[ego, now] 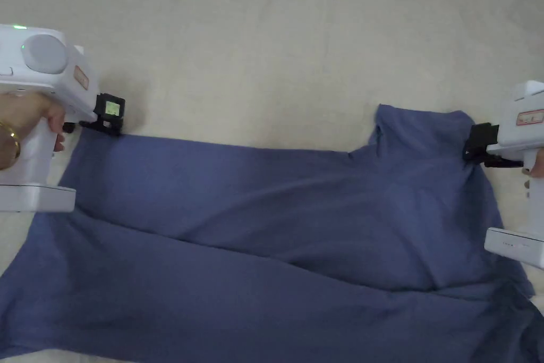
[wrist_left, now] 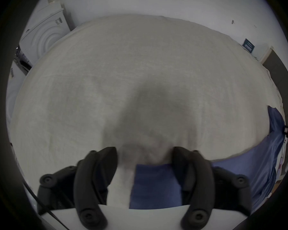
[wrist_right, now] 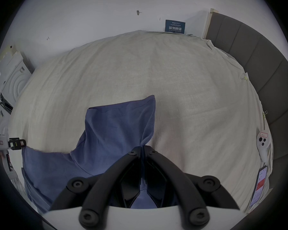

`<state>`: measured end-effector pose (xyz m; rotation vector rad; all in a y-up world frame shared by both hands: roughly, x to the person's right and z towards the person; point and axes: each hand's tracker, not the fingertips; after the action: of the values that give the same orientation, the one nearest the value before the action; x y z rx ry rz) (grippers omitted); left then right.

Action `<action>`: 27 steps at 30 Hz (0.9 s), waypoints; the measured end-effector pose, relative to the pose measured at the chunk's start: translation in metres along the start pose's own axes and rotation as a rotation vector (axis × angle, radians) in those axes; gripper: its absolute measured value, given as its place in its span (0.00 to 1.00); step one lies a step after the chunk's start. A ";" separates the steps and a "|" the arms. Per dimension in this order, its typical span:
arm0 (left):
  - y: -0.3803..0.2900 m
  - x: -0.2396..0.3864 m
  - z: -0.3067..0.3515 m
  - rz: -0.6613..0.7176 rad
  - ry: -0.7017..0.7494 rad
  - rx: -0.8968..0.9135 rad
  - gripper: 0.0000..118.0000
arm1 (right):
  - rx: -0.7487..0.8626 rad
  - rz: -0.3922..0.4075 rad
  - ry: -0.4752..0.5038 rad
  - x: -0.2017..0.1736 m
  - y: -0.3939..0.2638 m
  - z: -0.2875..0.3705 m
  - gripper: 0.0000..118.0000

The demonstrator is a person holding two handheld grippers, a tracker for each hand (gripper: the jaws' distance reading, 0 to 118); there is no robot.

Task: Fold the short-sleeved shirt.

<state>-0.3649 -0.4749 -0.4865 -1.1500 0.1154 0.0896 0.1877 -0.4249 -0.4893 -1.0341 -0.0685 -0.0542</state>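
Note:
A blue short-sleeved shirt (ego: 276, 220) lies spread sideways on the beige bed sheet (ego: 265, 50), with a long diagonal fold across it. My left gripper (ego: 108, 124) sits at the shirt's far left corner. In the left gripper view it (wrist_left: 144, 157) is open, and the shirt corner (wrist_left: 155, 183) lies flat between the spread jaws. My right gripper (ego: 470, 152) is at the shirt's right end beside the sleeve (ego: 419, 125). In the right gripper view it (wrist_right: 142, 148) is shut on a pinch of the blue shirt (wrist_right: 116, 130), which bunches up from the tips.
The beige sheet stretches wide beyond the shirt. White machines (wrist_left: 45, 39) stand past the bed's left side. A grey headboard (wrist_right: 256, 59) runs along the right. A white controller (wrist_right: 263, 144) and a phone (wrist_right: 259, 183) lie at the bed's right edge.

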 end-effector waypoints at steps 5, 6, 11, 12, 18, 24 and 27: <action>-0.001 0.009 0.013 -0.033 -0.049 0.033 0.00 | -0.007 -0.003 -0.004 0.001 -0.001 -0.003 0.02; -0.001 0.010 0.016 -0.022 -0.035 0.045 0.00 | -0.006 -0.008 -0.002 0.002 -0.001 -0.003 0.02; -0.009 -0.002 0.046 0.038 -0.089 0.162 0.00 | 0.022 -0.014 -0.007 0.004 0.000 0.015 0.02; -0.011 -0.004 0.055 0.043 -0.107 0.185 0.00 | 0.030 -0.021 -0.002 0.005 0.000 0.019 0.02; -0.033 -0.021 0.109 0.036 -0.127 0.285 0.00 | 0.105 -0.029 0.006 0.010 -0.008 0.068 0.02; -0.074 -0.037 0.153 0.038 -0.188 0.354 0.00 | 0.159 -0.050 0.029 0.031 -0.043 0.121 0.02; -0.102 -0.043 0.168 0.036 -0.203 0.368 0.00 | 0.180 -0.061 0.044 0.041 -0.074 0.148 0.02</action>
<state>-0.3862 -0.3635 -0.3205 -0.7670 -0.0280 0.2073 0.2184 -0.3356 -0.3475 -0.8505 -0.0638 -0.1245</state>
